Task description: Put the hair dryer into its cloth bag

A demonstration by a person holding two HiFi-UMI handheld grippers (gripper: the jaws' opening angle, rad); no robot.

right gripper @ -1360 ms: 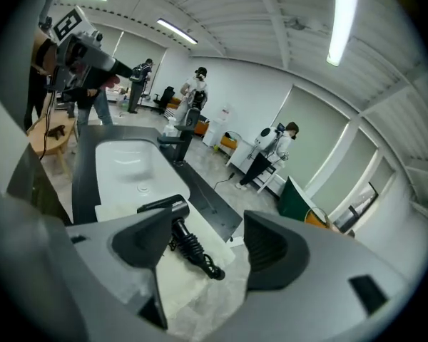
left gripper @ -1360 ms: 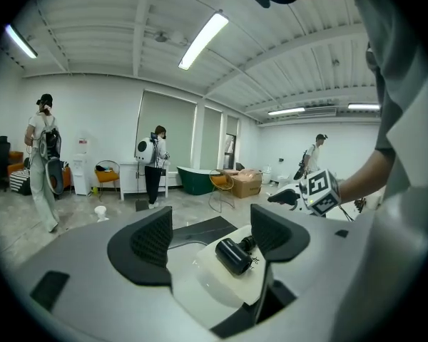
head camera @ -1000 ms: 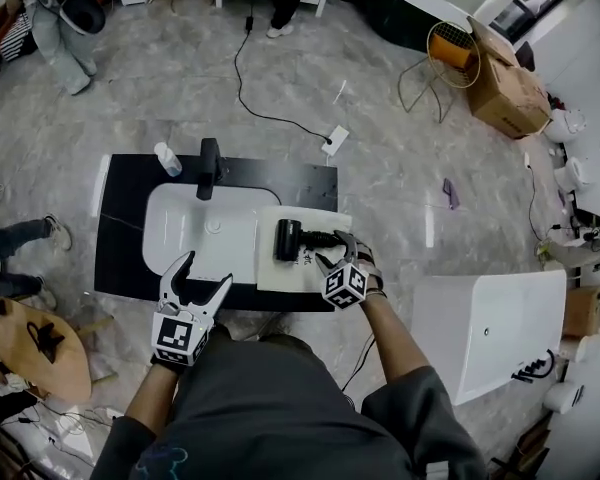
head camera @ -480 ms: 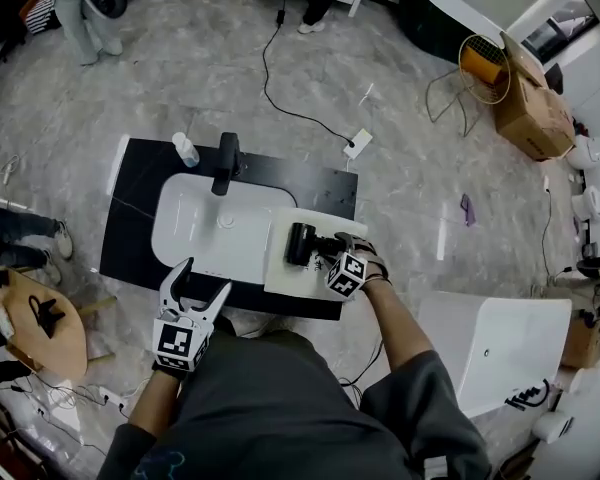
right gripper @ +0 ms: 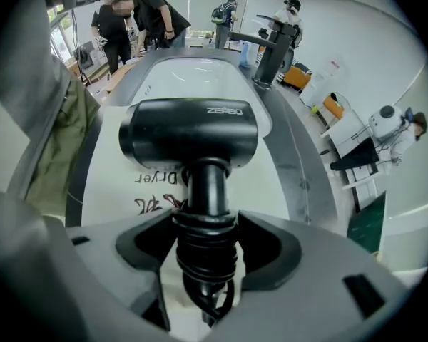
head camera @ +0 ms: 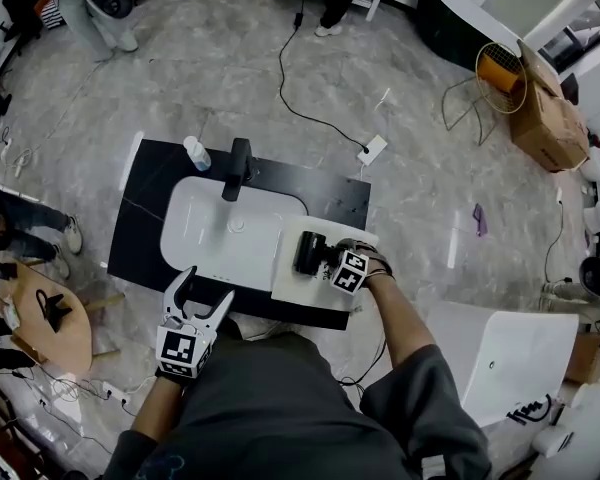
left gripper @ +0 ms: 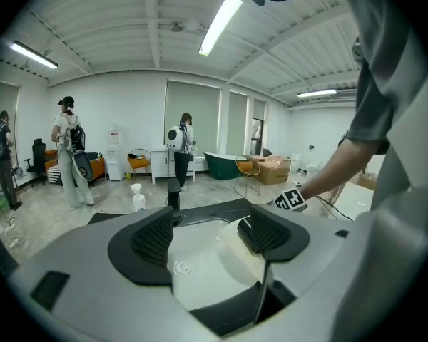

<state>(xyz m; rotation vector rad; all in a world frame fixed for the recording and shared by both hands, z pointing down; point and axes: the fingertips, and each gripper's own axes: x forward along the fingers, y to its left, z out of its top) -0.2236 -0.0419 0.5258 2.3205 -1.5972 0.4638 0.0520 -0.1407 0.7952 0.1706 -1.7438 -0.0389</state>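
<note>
The black hair dryer lies on its white printed cloth bag, spread flat on the counter to the right of the sink. In the right gripper view its barrel lies crosswise and its handle, wound with black cord, points toward me. My right gripper points steeply down over that handle. Its jaws have just been closing and both pads now touch the cord coil. My left gripper hovers open and empty at the counter's front edge, facing the basin.
A white sink basin is set in the black countertop, with a black faucet and a small white bottle behind it. A white tub stands at the right, a round wooden table at the left. People stand around.
My right gripper has come down over the hair dryer's handle and tipped more steeply downward. The left gripper stays near the counter's front edge.
</note>
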